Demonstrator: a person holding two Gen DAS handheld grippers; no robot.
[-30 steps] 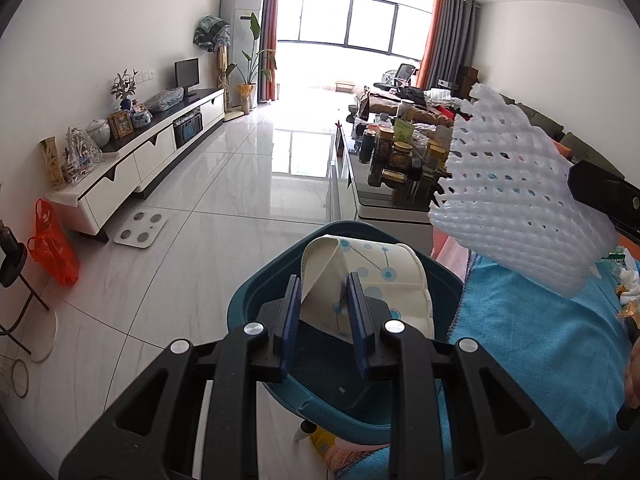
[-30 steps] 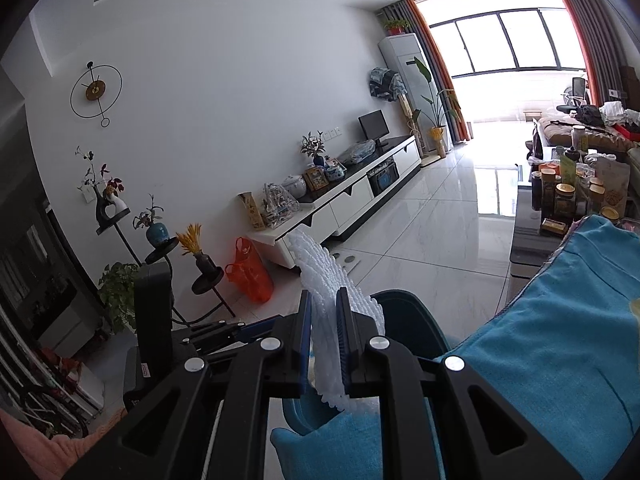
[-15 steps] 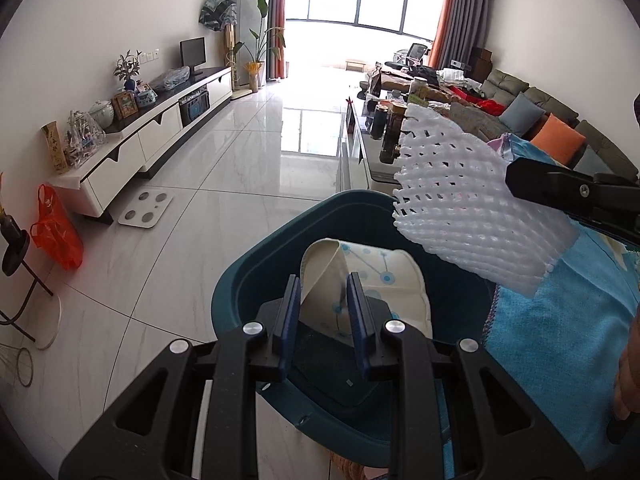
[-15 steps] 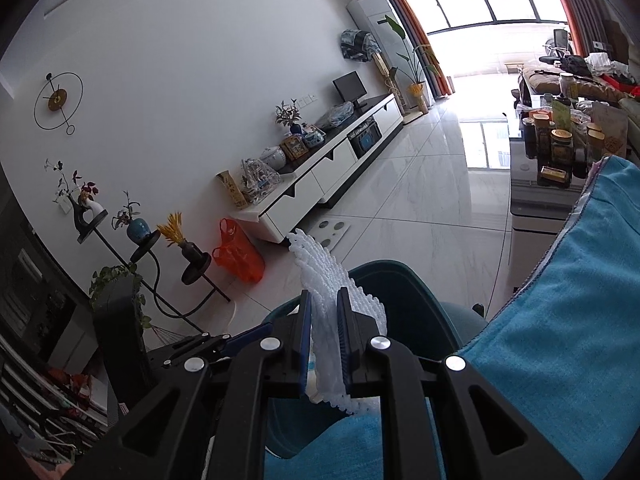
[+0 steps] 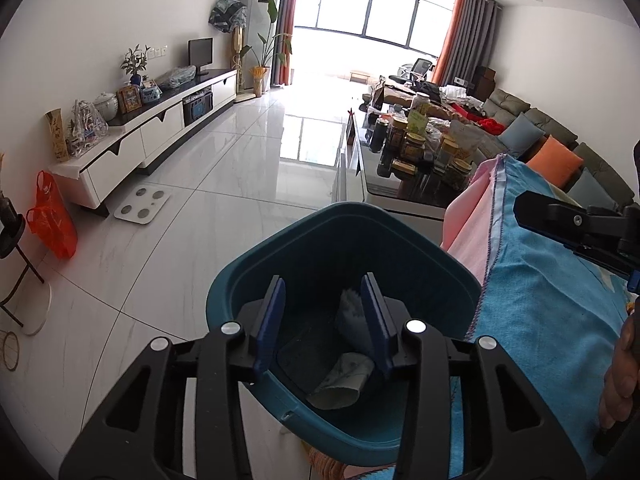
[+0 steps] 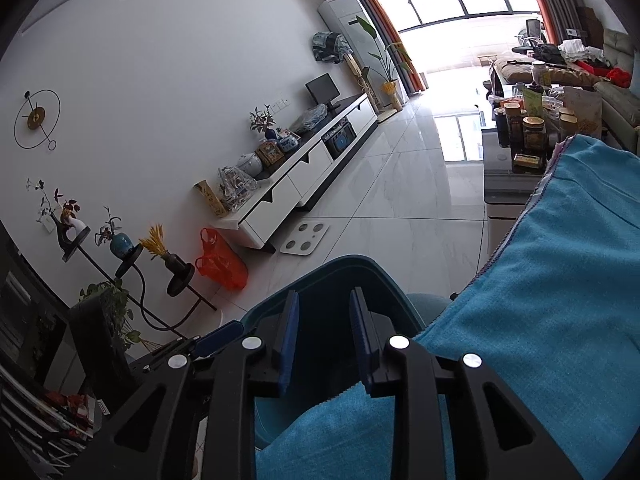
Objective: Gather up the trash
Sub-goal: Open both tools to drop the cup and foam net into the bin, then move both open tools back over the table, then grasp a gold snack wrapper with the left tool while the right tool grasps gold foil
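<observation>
A: Left wrist view first. What's hard to read?

B: The left gripper (image 5: 324,320) hangs over the teal bin (image 5: 280,264) with its blue fingers (image 5: 272,320) spread apart and nothing between them. They cover part of the bin's floor. Down inside lies a curled paper wrapper (image 5: 344,380); its long axis runs from the near left up toward the far right, the rolled end facing the camera. A paler scrap (image 5: 350,312) sits just behind it, half hidden by the right finger, so I can't name it.

A: And to the right?

B: The bin stands against a blue cloth (image 5: 540,340). The right gripper (image 5: 576,232) juts in above the cloth, cut off by the frame edge.

A: Right wrist view?

B: The right gripper (image 6: 324,336) is spread too, empty, poised over the bin's rim (image 6: 344,260). The bin's interior is dark, and the cloth (image 6: 560,300) overlaps the near rim, so no trash can be made out. The left gripper (image 6: 216,336) shows only as a blue tip at the left.
</observation>
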